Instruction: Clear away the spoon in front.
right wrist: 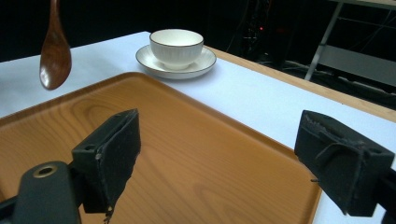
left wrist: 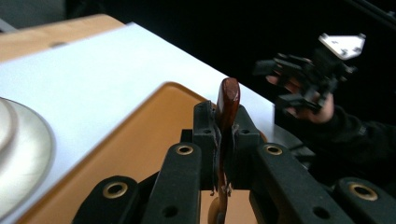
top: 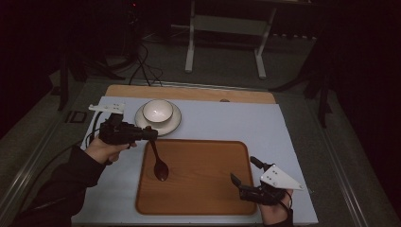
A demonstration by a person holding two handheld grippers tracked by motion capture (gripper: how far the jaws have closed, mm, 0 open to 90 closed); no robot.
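Observation:
A dark wooden spoon (top: pixel 159 163) hangs over the left part of the wooden tray (top: pixel 198 198), bowl end down. My left gripper (top: pixel 150 134) is shut on its handle; in the left gripper view the handle tip (left wrist: pixel 227 105) sticks up between the closed jaws. In the right gripper view the spoon's bowl (right wrist: pixel 54 59) floats above the tray (right wrist: pixel 196 154). A white bowl (top: pixel 157 111) stands on a white saucer (top: pixel 174 124) behind the tray, also in the right gripper view as bowl (right wrist: pixel 176 46). My right gripper (top: pixel 245 170) is open and empty at the tray's right front corner.
A white board (top: pixel 265 123) covers the wooden table and carries the tray and saucer. Beyond the table's far edge are cables (top: pixel 144 66) and a white frame stand (top: pixel 227 28) on the floor. The saucer's rim (left wrist: pixel 28 154) lies close to my left gripper.

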